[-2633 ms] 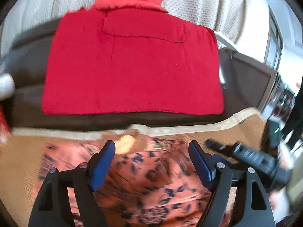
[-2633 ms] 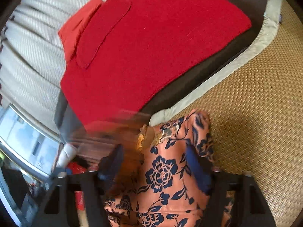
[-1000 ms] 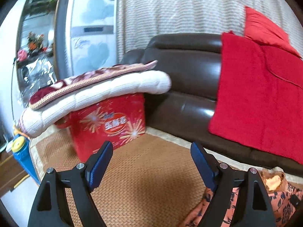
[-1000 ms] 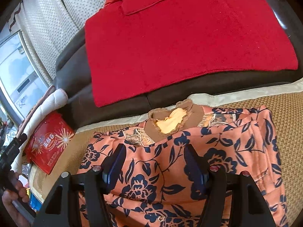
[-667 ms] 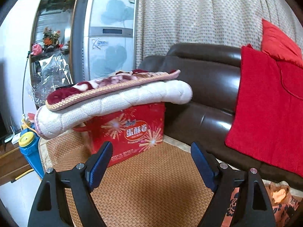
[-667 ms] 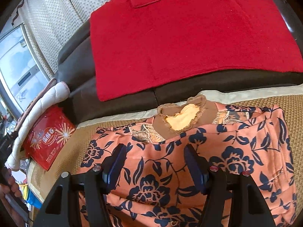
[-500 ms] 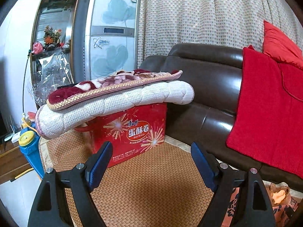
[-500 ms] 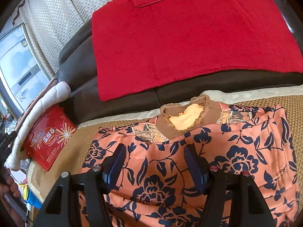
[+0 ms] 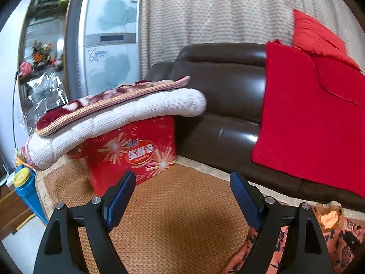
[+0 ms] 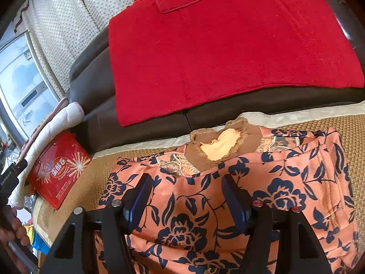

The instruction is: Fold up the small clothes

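An orange garment with dark blue flowers lies folded on the woven mat, its brown lace collar toward the sofa. My right gripper is open just above the garment's front part, holding nothing. My left gripper is open and empty over bare mat, well left of the garment, whose edge shows at the lower right of the left wrist view.
A dark brown leather sofa with a red blanket stands behind the mat. A red gift box under folded quilts sits at the mat's left. A blue bottle stands beside it.
My left gripper swung left, away from the garment, and now faces the red box and sofa end. My right gripper drew back slightly over the garment and stays open.
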Available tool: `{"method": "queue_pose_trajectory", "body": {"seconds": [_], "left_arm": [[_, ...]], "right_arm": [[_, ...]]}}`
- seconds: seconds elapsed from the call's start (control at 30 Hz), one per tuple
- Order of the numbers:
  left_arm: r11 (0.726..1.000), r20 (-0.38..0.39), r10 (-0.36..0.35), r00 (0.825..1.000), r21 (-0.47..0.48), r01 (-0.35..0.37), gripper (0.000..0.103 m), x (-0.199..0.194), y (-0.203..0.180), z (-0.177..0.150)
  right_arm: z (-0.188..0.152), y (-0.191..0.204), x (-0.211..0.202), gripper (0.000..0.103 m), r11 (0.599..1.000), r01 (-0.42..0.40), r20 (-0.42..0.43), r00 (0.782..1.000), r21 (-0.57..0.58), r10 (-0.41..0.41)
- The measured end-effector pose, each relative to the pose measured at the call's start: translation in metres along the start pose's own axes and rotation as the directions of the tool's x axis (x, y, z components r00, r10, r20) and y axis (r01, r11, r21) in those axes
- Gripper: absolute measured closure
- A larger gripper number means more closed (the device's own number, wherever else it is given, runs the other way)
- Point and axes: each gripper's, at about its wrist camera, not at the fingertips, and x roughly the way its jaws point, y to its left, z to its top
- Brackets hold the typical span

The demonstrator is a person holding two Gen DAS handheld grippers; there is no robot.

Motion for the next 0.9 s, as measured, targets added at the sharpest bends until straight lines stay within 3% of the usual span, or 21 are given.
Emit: {"method": "queue_pose_trajectory", "body": {"seconds": [0.23, 0.9], "left_arm": [[1.0, 0.019, -0.013, 1.0, 0.027, 0.012, 0.018, -0.01, -0.019, -0.001], [1.0, 0.035, 0.001, 0.999, 0.008, -0.001, 0.018, -0.017, -0.02, 0.002]], "right_arm": [[0.005, -0.012, -0.009, 0.035, 1.0, 0.004, 0.018, 1.0, 0.021, -0.004], [0.012, -0.026, -0.021, 0.035, 0.999, 0.001, 0.04, 0.999, 0.048, -0.003]]}}
